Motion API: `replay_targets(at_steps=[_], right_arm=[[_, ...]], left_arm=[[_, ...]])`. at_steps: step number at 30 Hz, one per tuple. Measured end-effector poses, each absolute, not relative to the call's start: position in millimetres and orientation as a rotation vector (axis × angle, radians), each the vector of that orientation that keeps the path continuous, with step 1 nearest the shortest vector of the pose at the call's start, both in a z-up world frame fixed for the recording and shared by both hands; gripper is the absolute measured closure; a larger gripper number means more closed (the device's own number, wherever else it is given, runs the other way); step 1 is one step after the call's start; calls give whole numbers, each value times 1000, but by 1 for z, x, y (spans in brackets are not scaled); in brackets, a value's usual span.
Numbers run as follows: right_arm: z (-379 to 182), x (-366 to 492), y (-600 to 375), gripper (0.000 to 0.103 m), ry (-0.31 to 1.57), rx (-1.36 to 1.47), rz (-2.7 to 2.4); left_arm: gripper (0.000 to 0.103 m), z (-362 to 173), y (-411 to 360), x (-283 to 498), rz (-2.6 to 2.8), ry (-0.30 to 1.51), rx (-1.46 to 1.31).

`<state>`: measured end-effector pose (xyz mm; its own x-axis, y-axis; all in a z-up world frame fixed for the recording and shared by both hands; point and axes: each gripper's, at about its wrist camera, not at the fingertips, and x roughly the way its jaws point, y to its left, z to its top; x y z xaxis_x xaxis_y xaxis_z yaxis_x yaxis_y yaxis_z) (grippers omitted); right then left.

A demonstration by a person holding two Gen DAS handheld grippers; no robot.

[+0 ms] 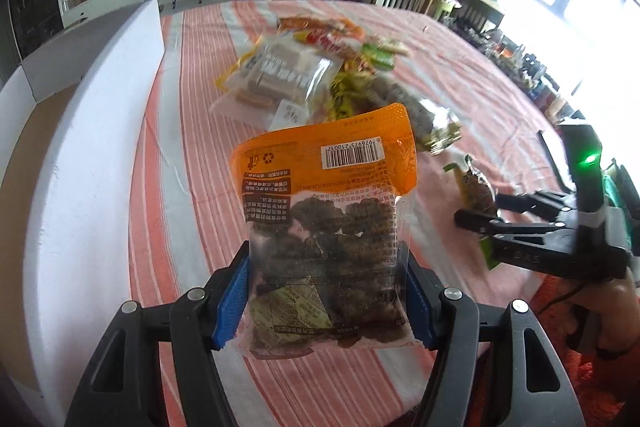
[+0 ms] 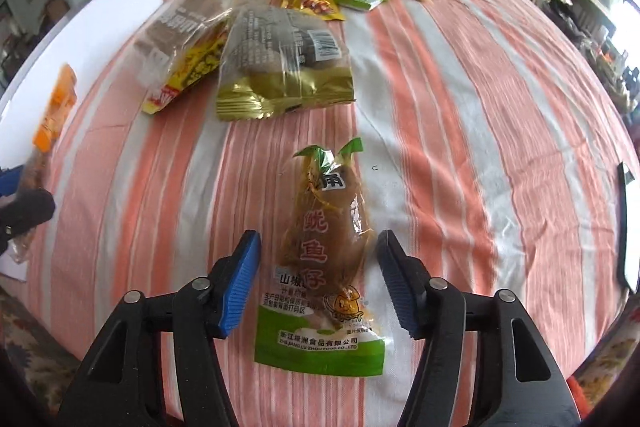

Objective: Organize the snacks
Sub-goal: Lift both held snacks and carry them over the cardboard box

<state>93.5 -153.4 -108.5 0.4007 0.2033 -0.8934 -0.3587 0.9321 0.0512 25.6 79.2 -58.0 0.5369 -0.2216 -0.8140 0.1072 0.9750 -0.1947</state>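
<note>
My left gripper point(image 1: 324, 255) is shut on an orange-topped clear bag of dark brown snacks point(image 1: 324, 187), held upright above the striped tablecloth point(image 1: 192, 147). The same bag point(image 2: 56, 107) shows at the far left of the right wrist view. My right gripper point(image 2: 318, 243) is open and straddles a brown and green squid snack packet point(image 2: 328, 247) that lies flat on the cloth, with a gap on each side between pads and packet. In the left wrist view that gripper point(image 1: 476, 223) reaches in from the right over the packet point(image 1: 476, 187).
A pile of several snack bags point(image 2: 280, 67) lies further back on the table, also seen as the pile point(image 1: 288, 75). A white box wall point(image 1: 88, 147) runs along the left edge. A flat white, dark-edged object point(image 2: 626, 227) lies at the right edge.
</note>
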Motion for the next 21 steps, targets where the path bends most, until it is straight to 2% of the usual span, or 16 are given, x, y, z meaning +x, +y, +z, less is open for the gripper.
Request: replay_targets(at_steps=[2,3,5,9,13,14,15,16,21], right_arm=[[-107,92,-160,52,1116,-137,361],[-107,92,-165,65,1122,-108,360],[-104,95,-182,65,1148,17,389],[-102,96,-201,66,1162,92,383],[-93,98,-225,68,1144,323,446],[-89,98,-229,87,1134,349,456],[-83,98,-234,102,1121,386,472],[-79,98,-238,97,1115,423,485],[-66,103,-239,98,1089,379,459]], left_arm=[[37,-48,81,22,-205,967,-128],[37,-43,82,20,-207,956,-132],[37,-34,86,17,-211,940,-147],[37,-24,98,13,-195,917,-172],[37,-14,109,6,-195,893,-218],[37,-11,113,5,-195,888,-230],[37,-8,117,4,-190,882,-239],[37,-5,121,3,-182,874,-244],[37,0,140,-2,-144,848,-264]])
